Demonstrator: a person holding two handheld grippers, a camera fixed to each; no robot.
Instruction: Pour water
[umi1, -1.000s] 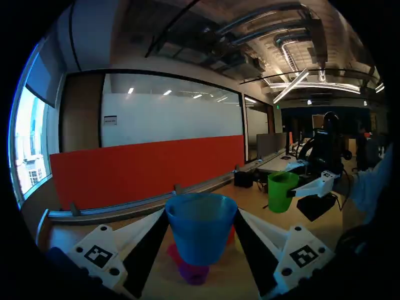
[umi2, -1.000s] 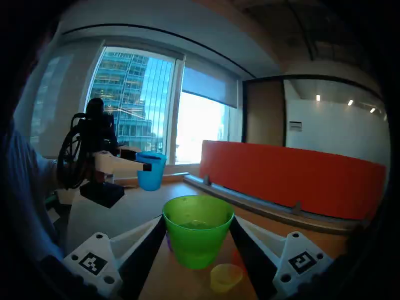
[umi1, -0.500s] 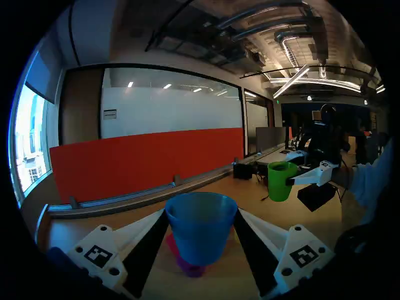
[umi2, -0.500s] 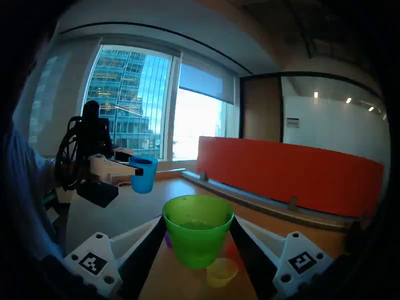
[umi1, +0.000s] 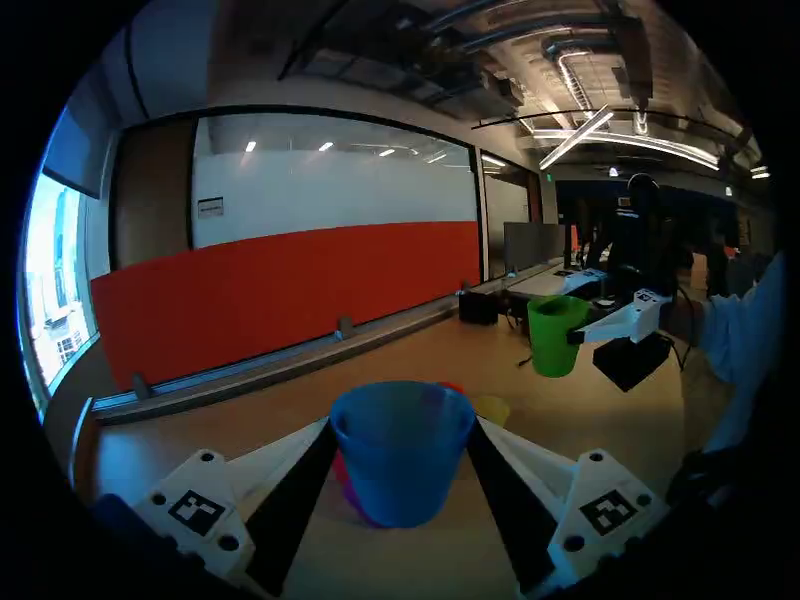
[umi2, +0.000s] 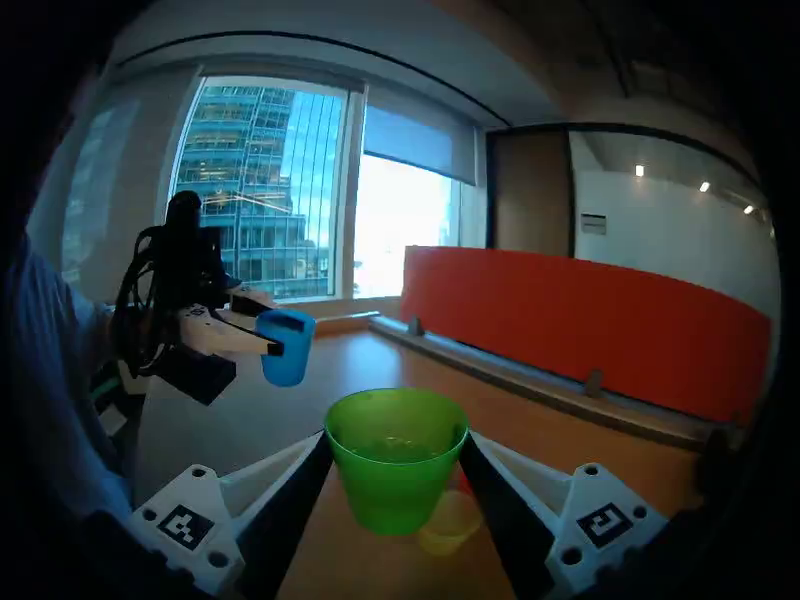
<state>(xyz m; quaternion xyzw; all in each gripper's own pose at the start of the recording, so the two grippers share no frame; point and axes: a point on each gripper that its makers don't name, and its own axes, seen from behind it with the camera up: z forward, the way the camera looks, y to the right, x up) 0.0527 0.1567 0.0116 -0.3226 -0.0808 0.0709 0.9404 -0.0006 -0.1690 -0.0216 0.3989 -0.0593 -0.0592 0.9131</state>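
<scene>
Since one second ago both cups have been carried higher above the table (umi2: 250, 420), and the blue cup (umi1: 402, 450) and the green cup (umi2: 397, 470) have come somewhat nearer to each other, though they are still well apart over the table. As I judge it, the pouring has not begun. The green cup stands upright and seems to have a little water in its bottom. The blue cup, seen from the right gripper view, looks only slightly tilted, and no stream passes between them. What is left is to bring one rim over the other and tip it. The left gripper (umi1: 402, 440) has its fingers opened just to the width of the blue cup, one finger pressing each side of its wall. The right gripper (umi2: 397, 450) clamps the green cup in the same way. A yellow cup (umi2: 450, 520) and a purple cup (umi1: 350, 490) rest on the table below.
</scene>
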